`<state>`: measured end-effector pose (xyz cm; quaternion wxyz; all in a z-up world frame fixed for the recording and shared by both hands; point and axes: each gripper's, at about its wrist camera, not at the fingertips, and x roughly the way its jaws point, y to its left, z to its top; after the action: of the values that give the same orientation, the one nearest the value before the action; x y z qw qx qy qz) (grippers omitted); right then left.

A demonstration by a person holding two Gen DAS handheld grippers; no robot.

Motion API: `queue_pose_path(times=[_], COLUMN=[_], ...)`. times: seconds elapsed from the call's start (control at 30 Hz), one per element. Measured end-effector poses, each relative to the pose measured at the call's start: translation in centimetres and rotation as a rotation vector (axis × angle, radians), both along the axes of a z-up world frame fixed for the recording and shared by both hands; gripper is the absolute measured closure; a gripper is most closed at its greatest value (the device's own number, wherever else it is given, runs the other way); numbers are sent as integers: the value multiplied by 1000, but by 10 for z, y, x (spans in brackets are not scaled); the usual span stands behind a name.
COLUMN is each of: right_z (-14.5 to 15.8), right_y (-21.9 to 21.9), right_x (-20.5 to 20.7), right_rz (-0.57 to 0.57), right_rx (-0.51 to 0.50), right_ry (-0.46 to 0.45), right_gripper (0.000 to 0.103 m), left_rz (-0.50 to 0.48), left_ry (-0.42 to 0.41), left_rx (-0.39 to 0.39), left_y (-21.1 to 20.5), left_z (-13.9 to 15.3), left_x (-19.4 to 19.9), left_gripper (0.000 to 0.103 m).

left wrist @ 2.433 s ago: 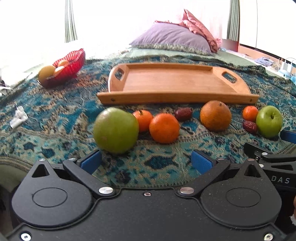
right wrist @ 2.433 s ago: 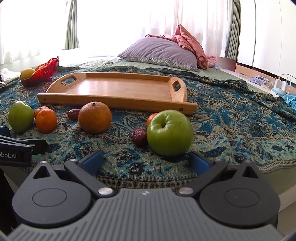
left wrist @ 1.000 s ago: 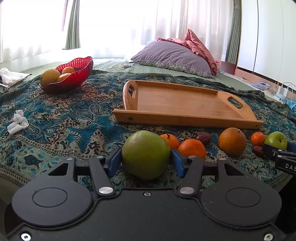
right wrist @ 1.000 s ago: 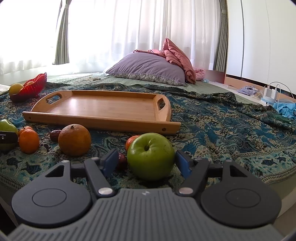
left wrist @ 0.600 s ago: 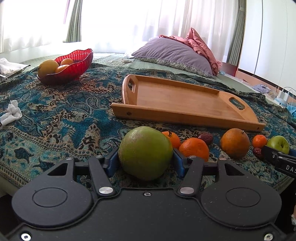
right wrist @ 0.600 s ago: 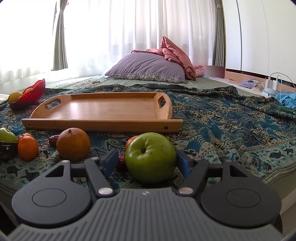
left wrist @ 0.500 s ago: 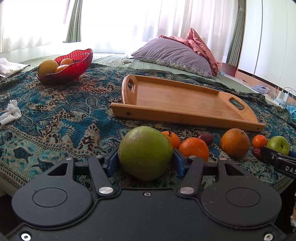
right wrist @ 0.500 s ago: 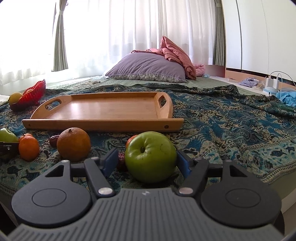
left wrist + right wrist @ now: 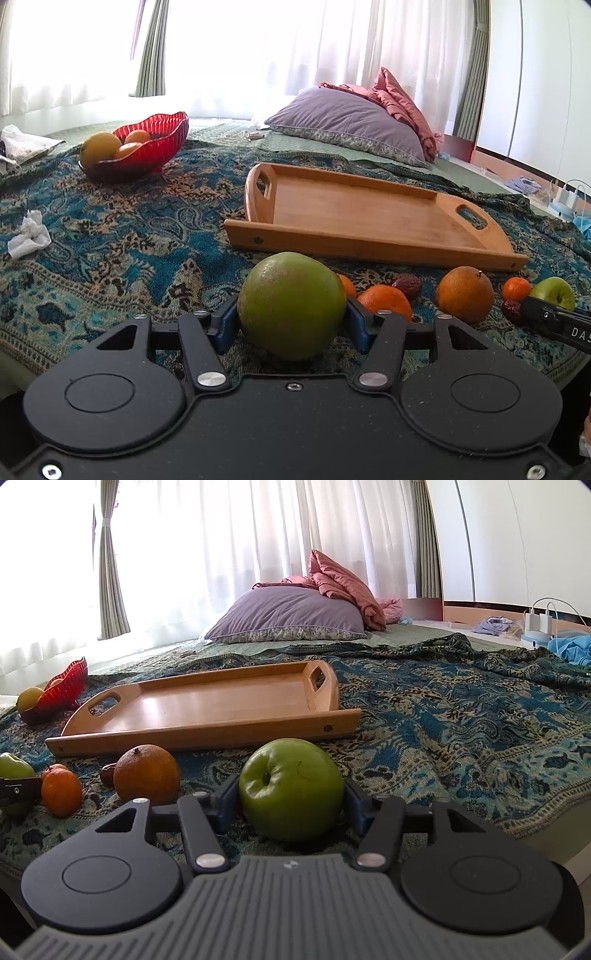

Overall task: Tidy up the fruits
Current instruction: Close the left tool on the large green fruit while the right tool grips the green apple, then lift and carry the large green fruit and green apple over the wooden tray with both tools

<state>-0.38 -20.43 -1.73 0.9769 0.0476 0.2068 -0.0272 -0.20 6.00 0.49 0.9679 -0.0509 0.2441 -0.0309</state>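
My left gripper (image 9: 291, 326) is shut on a large green fruit (image 9: 291, 302), its blue pads pressed on both sides, just above the patterned bedspread. In the right wrist view my right gripper (image 9: 291, 806) has a green apple (image 9: 291, 786) between its jaws; they are closing and the pads touch its sides. A wooden tray (image 9: 369, 251) lies empty behind the fruit row. A large orange (image 9: 464, 293), a tangerine (image 9: 386, 301), a small mandarin (image 9: 516, 288) and two dates (image 9: 407, 286) lie on the cloth between the grippers.
A red glass bowl (image 9: 162, 144) with yellow and orange fruit sits at the far left. A crumpled tissue (image 9: 29, 234) lies left. A purple pillow (image 9: 347, 122) is behind the tray. The bed's edge drops off at the right (image 9: 546, 823).
Both grippers came forward around their fruits from open. Over the last second the right jaws narrowed onto the apple and the right view rolled; the left grip stayed still.
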Motion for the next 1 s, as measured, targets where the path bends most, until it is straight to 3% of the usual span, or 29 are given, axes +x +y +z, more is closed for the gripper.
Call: queue_pose_path(times=[0.47, 0.77, 1.0], right_z=[25, 47, 56], right_y=[-1, 2, -2], right_x=[4, 41, 79], right_rz=[-15, 40, 77], right_rx=[-32, -46, 21], right_ry=[-72, -72, -34], right_gripper=[42, 42, 42], left_rz=[-47, -88, -101], left_ry=[-57, -64, -40], left_rx=[37, 30, 24], left_y=[-18, -35, -42], left_z=[35, 57, 63], left_x=[15, 52, 90], left_gripper=[48, 48, 48])
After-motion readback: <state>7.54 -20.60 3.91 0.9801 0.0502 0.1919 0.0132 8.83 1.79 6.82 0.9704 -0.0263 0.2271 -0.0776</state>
